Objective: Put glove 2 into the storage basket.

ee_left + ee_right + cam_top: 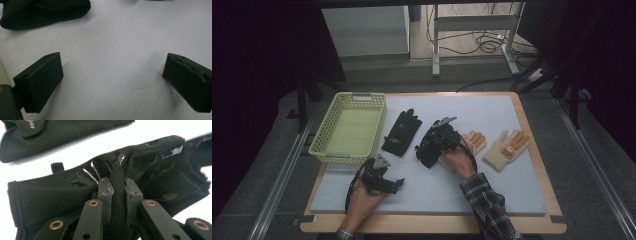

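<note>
A: Nearest the lens in the high view, bottom centre-left: left gripper (388, 183), lying low on the pale mat (492, 190), cradled in a hand. Jaws well apart in the left gripper view, nothing between them, bare mat under them. Probably parked there to keep out of the way.

B: And the right gripper (438, 141)?

A: Centre of the frame, pressed down onto the nearer black glove (428, 155). Seen close up in the right gripper view, pads (104, 195) squeezed together on a raised fold of the black cloth (117, 185), pinched up off the mat. Looks like a grip on a ridge of fabric because a flat glove offers no edge to take otherwise.

B: Second black glove (402, 132)?

A: Just to the upper left of the held one, flat, fingers pointing toward the top of the frame, apart from both grippers. Also across the upper left of the right gripper view.

B: Destination?

A: Likely the yellow basket (326, 131) at left centre, empty inside, close beside the black pair. Judged only from layout.

B: Anything else on the mat?

A: Two tan gloves with orange fingertips, right of centre: one (475, 141) touching the right hand, one (506, 149) farther right, both flat and untouched.
</note>
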